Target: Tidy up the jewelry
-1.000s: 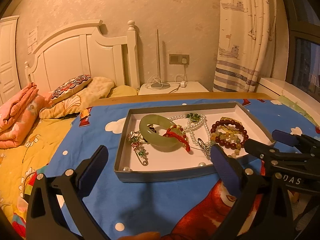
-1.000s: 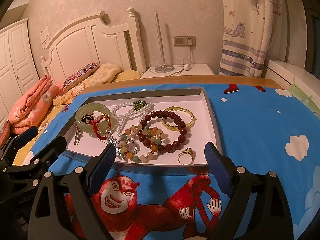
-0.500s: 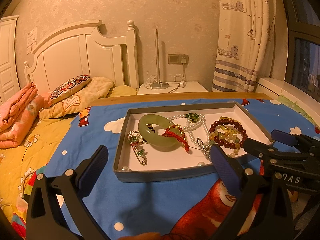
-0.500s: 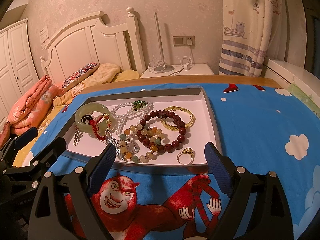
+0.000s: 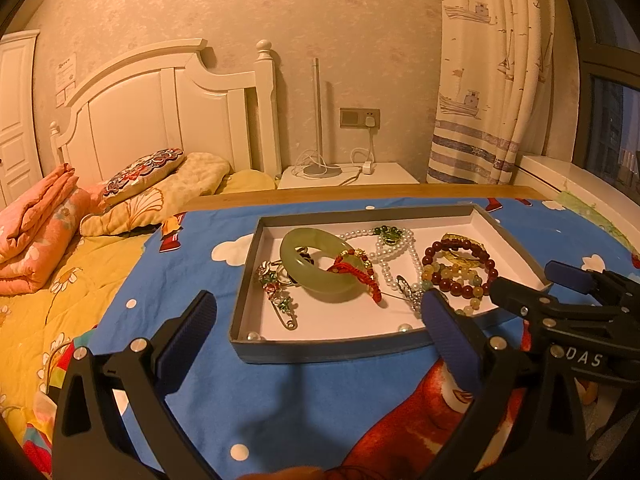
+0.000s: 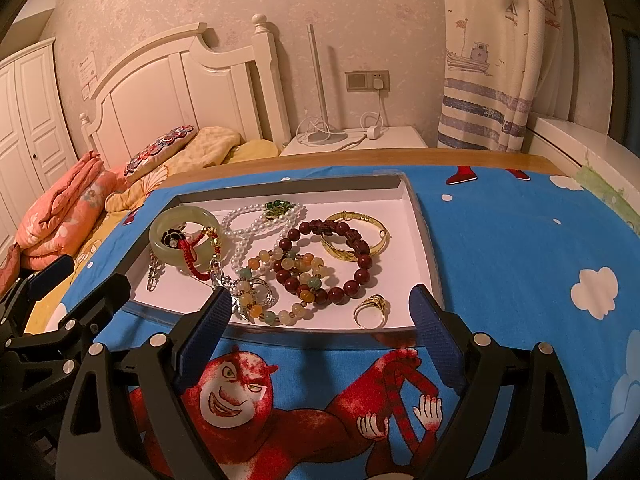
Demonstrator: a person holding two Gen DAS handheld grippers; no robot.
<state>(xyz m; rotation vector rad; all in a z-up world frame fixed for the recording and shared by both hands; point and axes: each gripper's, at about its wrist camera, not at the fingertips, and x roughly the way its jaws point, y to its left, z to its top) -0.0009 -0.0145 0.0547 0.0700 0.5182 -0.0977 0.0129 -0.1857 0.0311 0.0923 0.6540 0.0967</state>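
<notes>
Left gripper (image 5: 316, 336) standing spread wide, nothing between the blue pads, hovering just short of the near wall of the tray (image 5: 332, 346). Right gripper (image 6: 320, 328) likewise spread wide and empty, hovering at the tray's near edge (image 6: 280, 330). Both holding position; no shift in either gripper or in any tray content against the frames of a second ago.

Lying in the tray on the blue cartoon cloth (image 6: 500, 248): jade bangle (image 5: 316, 266) at left with red cord bracelet (image 5: 354, 274) draped over it; pearl necklace (image 5: 394, 250) at centre; dark red bead bracelet (image 6: 332, 260) overlapping pale multicolour bead bracelet (image 6: 280, 280); gold bangle (image 6: 354, 236) toward far right.

Showing only in the right wrist view: gold ring (image 6: 372, 306) lying alone near the tray's near right corner, and the left gripper's arm entering at left. Showing only in the left wrist view: safety-pin brooch (image 5: 280, 304) near the tray's left wall, two loose pearls (image 5: 253, 336) against the near wall, and the right gripper's arm crossing at right, partly masking the bead bracelets.

Beyond the tray: white headboard (image 5: 160, 120), folded bedding, nightstand, patterned curtain (image 5: 492, 80).
</notes>
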